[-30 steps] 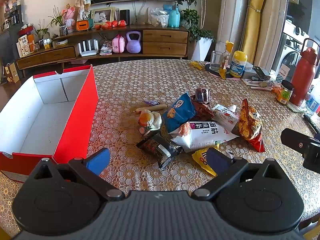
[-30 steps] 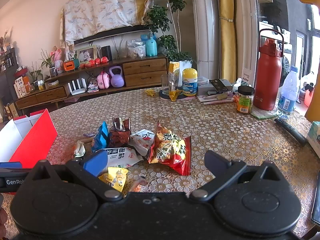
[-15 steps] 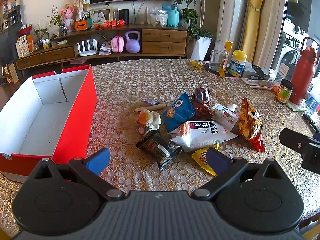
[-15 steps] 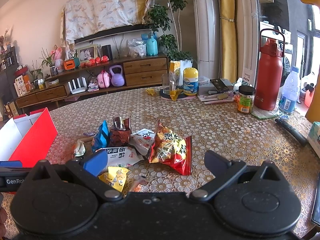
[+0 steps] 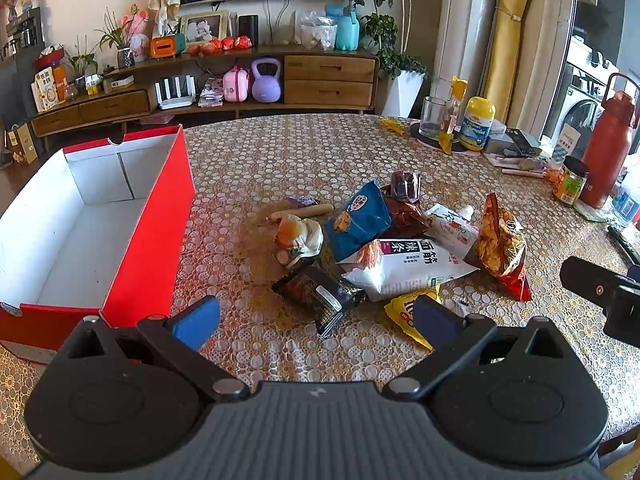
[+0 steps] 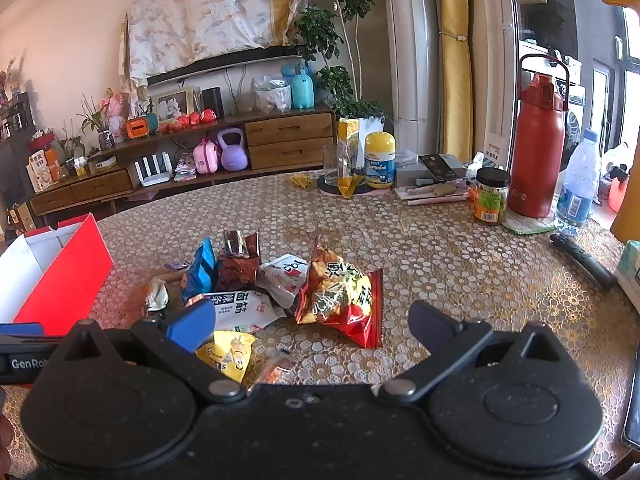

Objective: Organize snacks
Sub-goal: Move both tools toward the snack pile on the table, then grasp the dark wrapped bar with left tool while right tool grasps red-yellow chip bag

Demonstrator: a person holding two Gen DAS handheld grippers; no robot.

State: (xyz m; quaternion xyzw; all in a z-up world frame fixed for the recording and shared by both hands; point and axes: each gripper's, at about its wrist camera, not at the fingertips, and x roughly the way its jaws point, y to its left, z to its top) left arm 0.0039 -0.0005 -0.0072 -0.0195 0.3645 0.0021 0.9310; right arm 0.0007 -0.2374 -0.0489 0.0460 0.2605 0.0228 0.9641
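Observation:
A pile of snack packets lies mid-table: a black packet (image 5: 320, 294), a white bag with Chinese print (image 5: 404, 266), a blue bag (image 5: 358, 218), a red-orange chip bag (image 5: 500, 246) and a yellow packet (image 5: 404, 314). A red box (image 5: 152, 236) with a white inside stands open at the left. My left gripper (image 5: 316, 320) is open and empty, just short of the black packet. My right gripper (image 6: 312, 328) is open and empty, near the chip bag (image 6: 340, 298) and yellow packet (image 6: 230, 354).
A red flask (image 6: 538, 148), water bottle (image 6: 576, 184), jar (image 6: 490, 196), yellow vitamin bottle (image 6: 379, 160) and glass (image 6: 334, 166) stand at the table's far right. A black handle (image 6: 582, 256) lies near the right edge. A sideboard stands behind the table.

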